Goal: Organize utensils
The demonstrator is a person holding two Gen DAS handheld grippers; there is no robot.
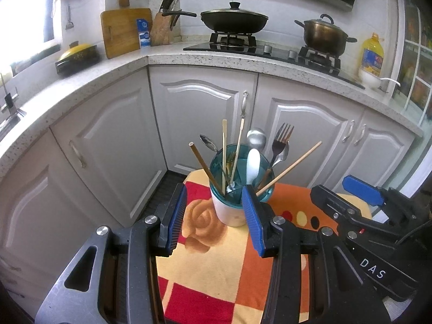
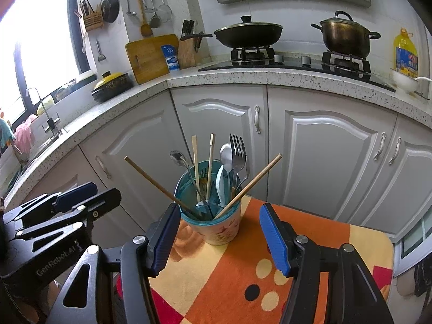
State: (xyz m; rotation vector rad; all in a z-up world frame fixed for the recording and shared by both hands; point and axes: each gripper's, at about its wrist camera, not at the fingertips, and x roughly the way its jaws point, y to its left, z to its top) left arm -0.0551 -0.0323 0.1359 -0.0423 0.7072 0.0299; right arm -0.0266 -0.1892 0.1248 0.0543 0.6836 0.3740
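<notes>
We are holding a hand-held gripper in each hand, both tilting forward and downward. The left hand-held gripper is standing with its jaws apart, its blue pads facing each other with nothing pressed between them. The right hand-held gripper is likewise spread wide, its pads gripping nothing. We are keeping the two side by side, close together: each one's black body and blue-tipped fingers are showing at the edge of the other's view.
</notes>
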